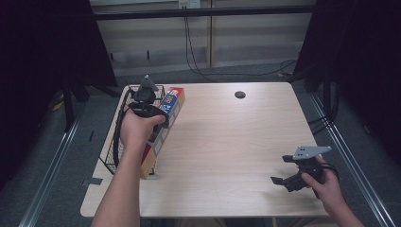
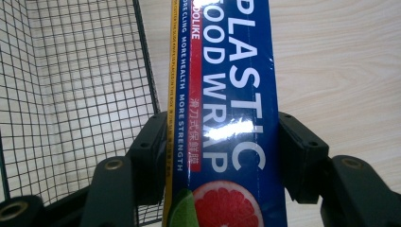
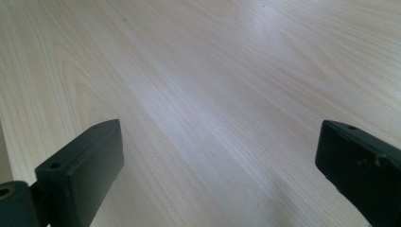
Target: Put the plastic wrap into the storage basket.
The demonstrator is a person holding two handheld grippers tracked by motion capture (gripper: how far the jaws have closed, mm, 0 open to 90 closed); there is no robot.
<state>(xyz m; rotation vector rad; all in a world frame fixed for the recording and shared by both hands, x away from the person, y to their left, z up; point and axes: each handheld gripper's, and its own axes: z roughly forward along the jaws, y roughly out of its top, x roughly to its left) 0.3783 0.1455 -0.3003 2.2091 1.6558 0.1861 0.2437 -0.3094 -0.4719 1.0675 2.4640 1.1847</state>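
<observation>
- Two grippers: my left gripper clamps the long blue plastic-wrap box, tilted beside the black wire basket.
- My right gripper gapes wide, holding nothing, over the pale wooden table.

Plastic food wrap boxes: one, and it's a long blue carton.
Wire mesh baskets: one, black.
Handheld grippers: two, left gripper and right gripper.
Wooden tables: one.
Hands: two.

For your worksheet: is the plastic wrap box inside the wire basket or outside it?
Outside: the plastic wrap box lies beside the wire basket wall, over bare table.
</observation>
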